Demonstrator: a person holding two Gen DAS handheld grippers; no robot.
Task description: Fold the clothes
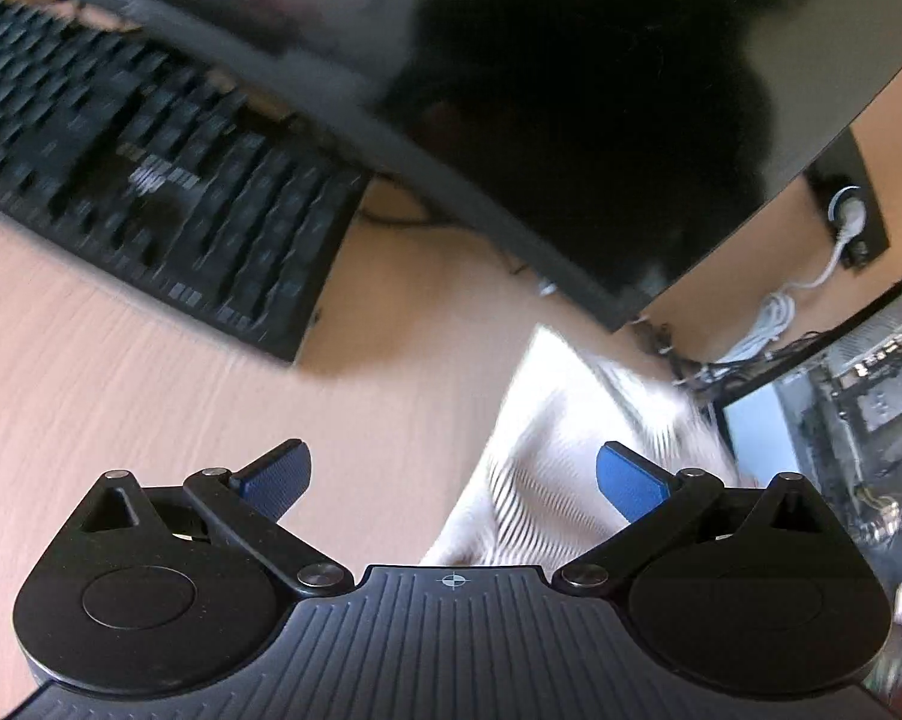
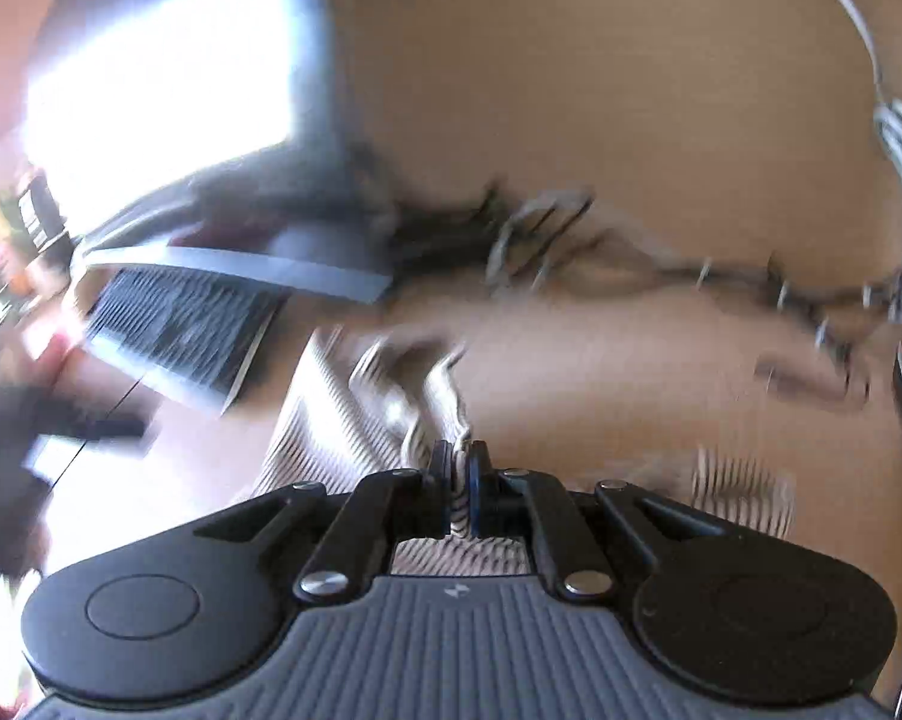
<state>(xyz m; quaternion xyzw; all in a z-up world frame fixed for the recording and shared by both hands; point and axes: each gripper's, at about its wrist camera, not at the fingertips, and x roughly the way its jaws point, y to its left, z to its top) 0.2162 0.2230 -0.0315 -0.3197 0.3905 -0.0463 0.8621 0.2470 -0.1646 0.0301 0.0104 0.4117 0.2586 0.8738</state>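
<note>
1. Left gripper (image 1: pixel 454 480): jaws spread wide, blue pads (image 1: pixel 279 477) far apart, nothing between them. It hangs over the wooden desk (image 1: pixel 150 390).
2. Right gripper (image 2: pixel 460 471): jaws pressed together, pinching a bunched fold of the striped garment (image 2: pixel 330 426); cloth shows squeezed between the pads and below them, under the linkage.
3. Striped garment, left wrist view (image 1: pixel 547 450): white with thin dark stripes, on the desk ahead and to the right of the left gripper, just below the monitor's lower corner. Not touching the left pads.
4. Right wrist view: garment spreads left of the right gripper toward the keyboard (image 2: pixel 180 324); another striped patch shows blurred to the right.
5. Keyboard (image 1: pixel 150 180): black, on the desk, upper left in the left wrist view.
6. Monitor (image 1: pixel 571 90): dark screen, fills the top of the left wrist view.
7. White cable (image 1: pixel 775 312): coiled on the desk at right, beyond the garment.
8. Both views heavily motion-blurred; garment type unclear.
</note>
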